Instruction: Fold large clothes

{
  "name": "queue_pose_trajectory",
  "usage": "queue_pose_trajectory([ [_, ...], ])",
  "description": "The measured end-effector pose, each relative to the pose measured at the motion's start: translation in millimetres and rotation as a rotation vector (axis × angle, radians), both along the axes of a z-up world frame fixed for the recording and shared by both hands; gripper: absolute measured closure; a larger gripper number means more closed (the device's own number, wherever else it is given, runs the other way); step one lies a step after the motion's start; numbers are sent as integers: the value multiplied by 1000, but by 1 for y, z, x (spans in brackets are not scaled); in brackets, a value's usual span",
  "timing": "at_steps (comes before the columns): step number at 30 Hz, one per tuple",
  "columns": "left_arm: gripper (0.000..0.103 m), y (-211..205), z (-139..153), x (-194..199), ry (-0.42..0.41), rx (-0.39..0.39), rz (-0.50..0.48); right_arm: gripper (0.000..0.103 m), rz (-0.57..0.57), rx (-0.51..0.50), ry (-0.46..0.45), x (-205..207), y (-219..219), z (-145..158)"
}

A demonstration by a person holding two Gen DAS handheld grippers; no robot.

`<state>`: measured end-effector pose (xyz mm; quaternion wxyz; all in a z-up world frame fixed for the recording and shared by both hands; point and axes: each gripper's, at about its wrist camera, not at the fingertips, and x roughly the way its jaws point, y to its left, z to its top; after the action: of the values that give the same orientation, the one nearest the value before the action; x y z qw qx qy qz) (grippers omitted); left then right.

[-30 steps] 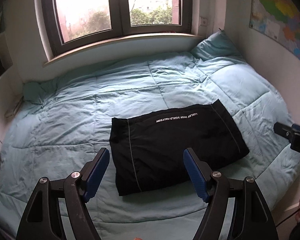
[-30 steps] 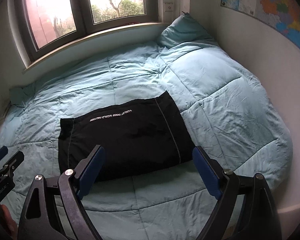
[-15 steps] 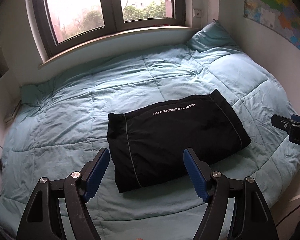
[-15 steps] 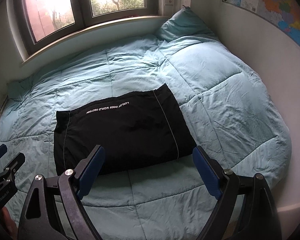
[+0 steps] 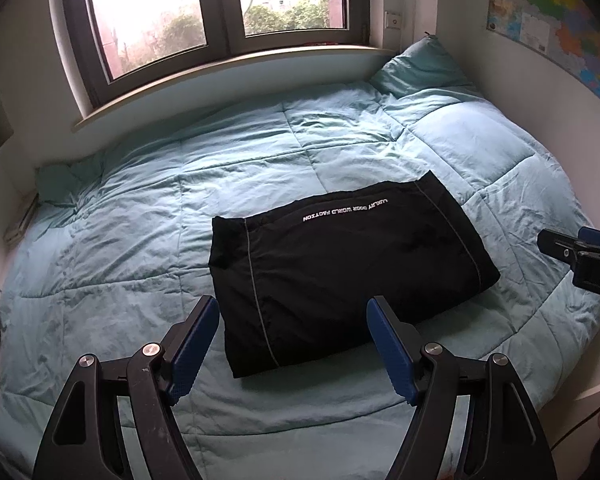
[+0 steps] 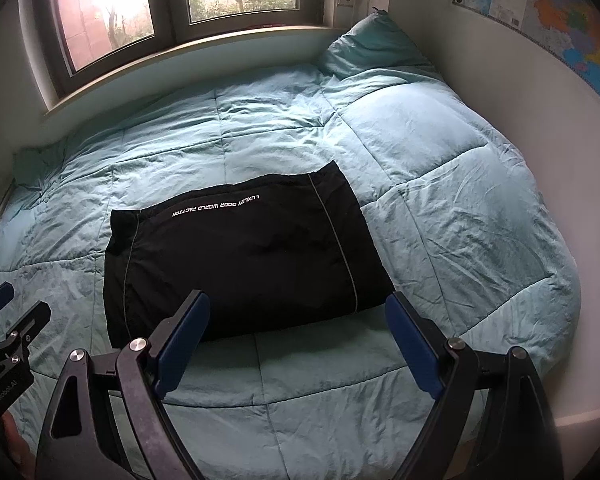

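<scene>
A black garment with white lettering and thin grey piping lies folded into a flat rectangle in the middle of the bed; it also shows in the right wrist view. My left gripper is open and empty, held above the bed short of the garment's near edge. My right gripper is open and empty, likewise held above the near edge. The right gripper shows at the right edge of the left wrist view; the left gripper shows at the left edge of the right wrist view.
A light blue quilt covers the bed. A matching pillow leans in the far right corner. A window and sill run along the far side. A wall with a map borders the right side.
Both grippers have drawn back and tilted slightly; the garment sits a little higher and farther in both views. The garment itself has not moved. Both grippers stay open.
</scene>
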<state>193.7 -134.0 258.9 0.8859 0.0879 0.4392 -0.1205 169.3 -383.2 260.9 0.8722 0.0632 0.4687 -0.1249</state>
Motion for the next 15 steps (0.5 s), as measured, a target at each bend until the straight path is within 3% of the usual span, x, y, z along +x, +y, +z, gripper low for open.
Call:
queue_pose_trajectory([
  [15,26,5,-7,-7,16,47,29,12,16,30,19,7,9,-13],
])
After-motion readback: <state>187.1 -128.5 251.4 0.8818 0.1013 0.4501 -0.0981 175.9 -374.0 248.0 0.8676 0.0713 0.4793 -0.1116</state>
